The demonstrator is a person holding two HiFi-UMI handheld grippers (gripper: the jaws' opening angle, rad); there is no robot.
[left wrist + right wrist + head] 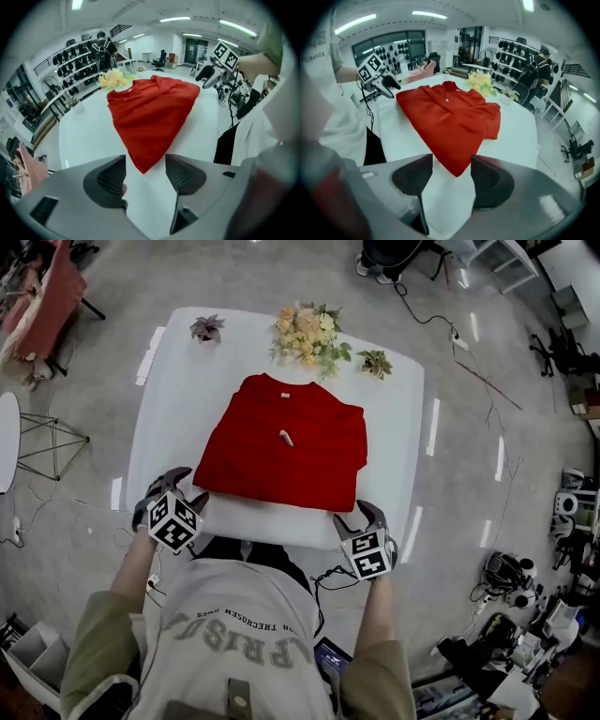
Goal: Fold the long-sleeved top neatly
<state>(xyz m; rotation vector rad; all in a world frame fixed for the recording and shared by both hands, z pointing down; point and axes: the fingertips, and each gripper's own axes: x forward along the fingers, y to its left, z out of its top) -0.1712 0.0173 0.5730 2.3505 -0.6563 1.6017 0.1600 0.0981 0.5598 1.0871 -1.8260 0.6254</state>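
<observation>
Red top, folded to a rectangle, flat at the middle of the white table, flowers beyond its far edge. I hold the left gripper and right gripper with jaws apart, each at a near corner, pads clear of the cloth.

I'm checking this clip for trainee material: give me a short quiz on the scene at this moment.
1. Fill in: the left claw and the right claw both stand ___.
2. True or false: the red top hangs over the table's edge.
3. The bouquet stands: A) beyond the red top's collar end; B) between the claws; C) on the floor.
Key: 1 open; 2 false; 3 A.
</observation>
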